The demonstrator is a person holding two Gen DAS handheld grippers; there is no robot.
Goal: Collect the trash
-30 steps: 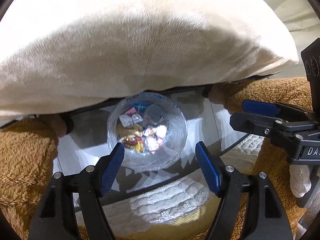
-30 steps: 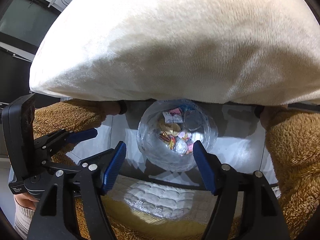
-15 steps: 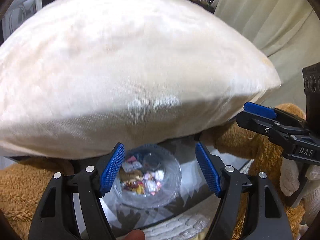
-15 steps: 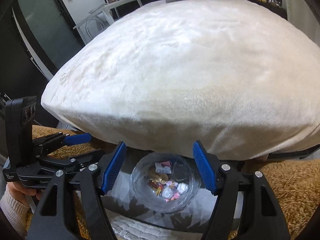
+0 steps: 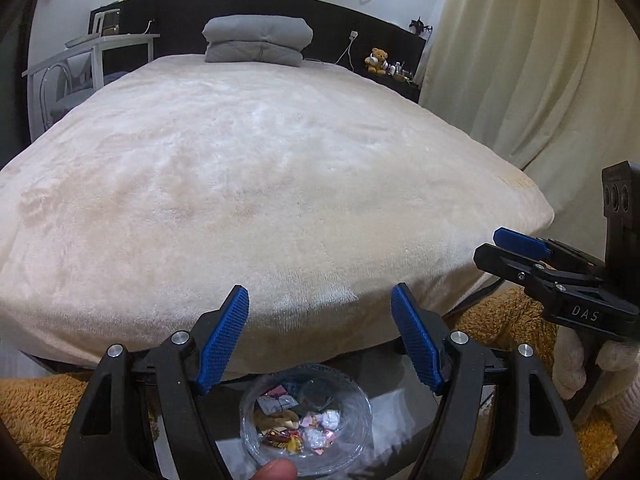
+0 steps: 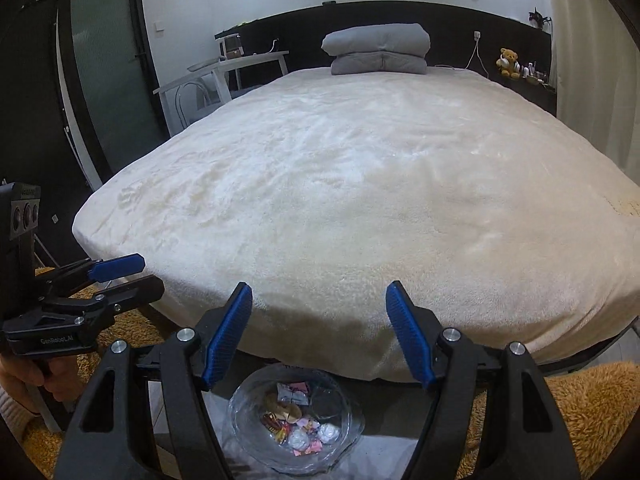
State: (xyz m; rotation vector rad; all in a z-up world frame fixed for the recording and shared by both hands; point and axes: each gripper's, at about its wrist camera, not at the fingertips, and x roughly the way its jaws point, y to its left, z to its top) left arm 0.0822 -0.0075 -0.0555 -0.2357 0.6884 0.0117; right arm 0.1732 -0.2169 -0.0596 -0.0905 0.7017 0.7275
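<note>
A clear bag (image 5: 306,424) of crumpled wrappers (image 5: 298,426) sits low on the floor at the foot of a wide cream bed (image 5: 256,200), below both grippers. The left gripper (image 5: 320,336) and right gripper (image 6: 319,332) gape wide, holding nothing. Only the left view shows a fingertip (image 5: 276,471) at the bottom edge; only the right view shows a frosted door (image 6: 108,80), while folded grey bedding (image 6: 378,50) and a teddy bear (image 6: 508,62) sit at the headboard.

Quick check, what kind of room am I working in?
Most likely a bedroom: a large bed under a cream plush cover, folded grey bedding at its head, and a teddy bear on the headboard ledge.
</note>
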